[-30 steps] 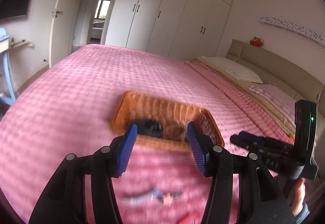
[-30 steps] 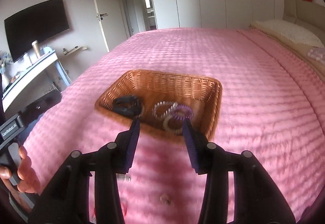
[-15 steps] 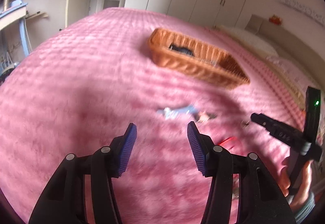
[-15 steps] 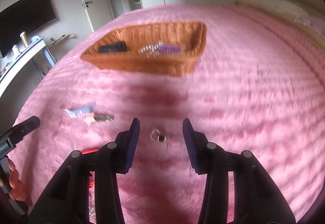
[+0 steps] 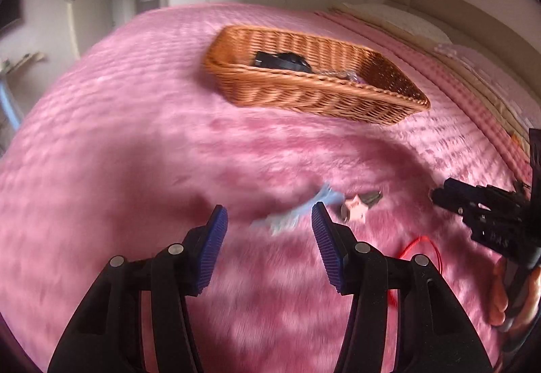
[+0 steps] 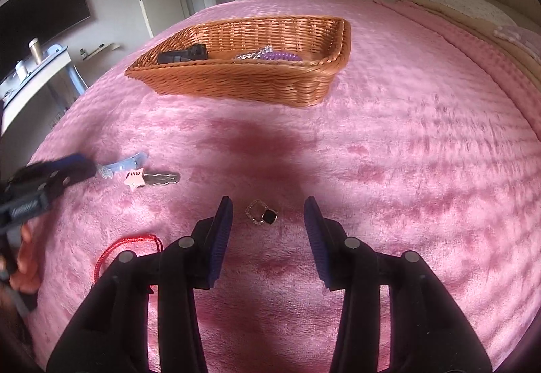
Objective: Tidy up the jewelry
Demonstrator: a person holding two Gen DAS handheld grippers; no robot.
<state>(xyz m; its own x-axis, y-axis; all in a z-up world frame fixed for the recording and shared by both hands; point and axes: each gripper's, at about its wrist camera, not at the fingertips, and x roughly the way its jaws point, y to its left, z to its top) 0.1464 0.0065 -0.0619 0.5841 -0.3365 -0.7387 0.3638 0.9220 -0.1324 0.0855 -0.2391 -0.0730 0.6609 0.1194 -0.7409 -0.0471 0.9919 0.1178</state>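
Both grippers have dropped from the basket [image 6: 243,68] toward the bed; I centre the right gripper [image 6: 267,217], jaws wide, over the ring [image 6: 261,211].

Soft daylight fills both views, with dark shadows on the pink bedspread [image 6: 405,143]. The left wrist view is motion-blurred; the right is sharper. Fisheye bends edges, corners go black.

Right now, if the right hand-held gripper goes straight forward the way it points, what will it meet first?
Probably the small ring on the pink bedspread: it lies just ahead of the open right hand-held gripper, slightly left of centre. The wicker basket is farther on. Depth is uncertain.
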